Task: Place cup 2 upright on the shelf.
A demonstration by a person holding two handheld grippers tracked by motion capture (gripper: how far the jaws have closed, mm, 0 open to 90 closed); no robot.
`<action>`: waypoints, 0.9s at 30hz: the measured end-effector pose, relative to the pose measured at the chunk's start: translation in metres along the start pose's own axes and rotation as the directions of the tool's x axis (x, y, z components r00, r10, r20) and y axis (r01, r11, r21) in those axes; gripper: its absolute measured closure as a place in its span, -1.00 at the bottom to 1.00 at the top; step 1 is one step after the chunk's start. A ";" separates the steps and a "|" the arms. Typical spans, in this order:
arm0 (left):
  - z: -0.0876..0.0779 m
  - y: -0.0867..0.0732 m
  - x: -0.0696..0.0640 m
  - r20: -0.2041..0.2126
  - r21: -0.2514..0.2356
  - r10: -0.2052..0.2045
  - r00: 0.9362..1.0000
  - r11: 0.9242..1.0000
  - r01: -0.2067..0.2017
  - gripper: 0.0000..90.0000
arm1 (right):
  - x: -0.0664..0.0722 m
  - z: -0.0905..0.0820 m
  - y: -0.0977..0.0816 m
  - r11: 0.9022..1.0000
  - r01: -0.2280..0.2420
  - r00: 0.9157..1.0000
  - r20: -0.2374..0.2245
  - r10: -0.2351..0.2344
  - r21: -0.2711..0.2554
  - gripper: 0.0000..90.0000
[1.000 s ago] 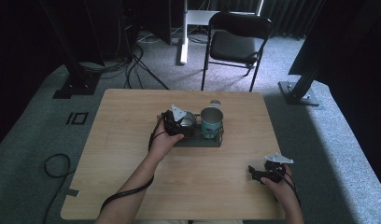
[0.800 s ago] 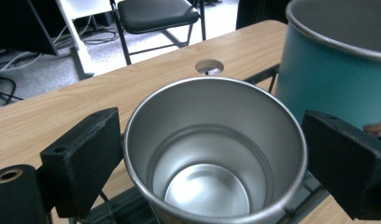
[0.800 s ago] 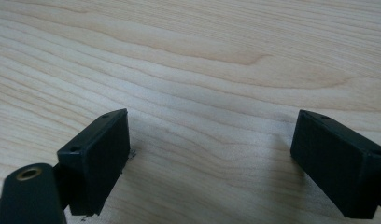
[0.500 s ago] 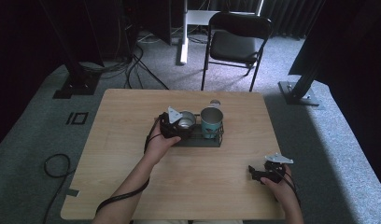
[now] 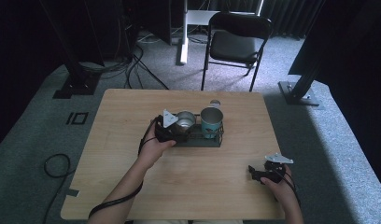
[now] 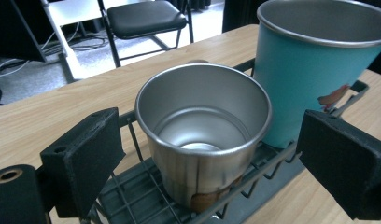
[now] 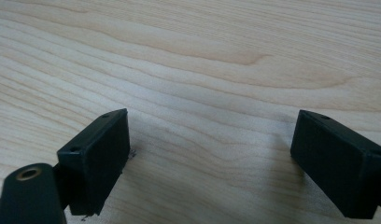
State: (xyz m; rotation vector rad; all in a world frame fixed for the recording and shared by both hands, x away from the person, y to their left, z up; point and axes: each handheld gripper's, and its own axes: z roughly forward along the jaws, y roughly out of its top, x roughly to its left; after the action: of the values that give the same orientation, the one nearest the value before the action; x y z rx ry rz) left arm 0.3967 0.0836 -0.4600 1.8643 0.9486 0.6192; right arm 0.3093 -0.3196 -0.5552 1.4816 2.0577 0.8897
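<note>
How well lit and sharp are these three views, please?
High view: table lit, surroundings very dark. Left gripper view: steel cup sharp, its rim gleaming; the chair behind is softer. Right gripper view: even light, soft shadows beside the open right gripper.

Left forearm (image 5: 132, 179) runs from the near edge up toward mid-table, hand wrapped round the left gripper (image 5: 172, 128), cable trailing back along the arm; its jaws stand wide apart, pointing right across the table. Right hand (image 5: 283, 185) sits low at the near right, holding the right gripper (image 5: 254, 173) with its grey plate on top and jaws pointing left. Right jaws likewise spread wide, angled down close over the surface.
</note>
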 end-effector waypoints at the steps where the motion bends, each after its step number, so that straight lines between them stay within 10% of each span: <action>1: -0.002 -0.001 0.000 0.000 -0.001 0.005 1.000 1.000 -0.005 -0.82 | 0.000 0.000 0.000 1.000 0.000 1.000 0.000 0.000 0.000 -0.75; 27: -0.035 -0.024 0.014 0.012 -0.020 -0.018 1.000 1.000 0.018 -0.82 | 0.000 0.000 0.000 1.000 -0.001 1.000 0.000 0.001 0.001 -0.75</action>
State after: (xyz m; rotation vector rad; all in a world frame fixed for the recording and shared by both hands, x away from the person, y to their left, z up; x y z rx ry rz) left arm 0.3706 0.1196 -0.4656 1.8378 0.9476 0.6044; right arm 0.3092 -0.3195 -0.5552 1.4833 2.0576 0.8892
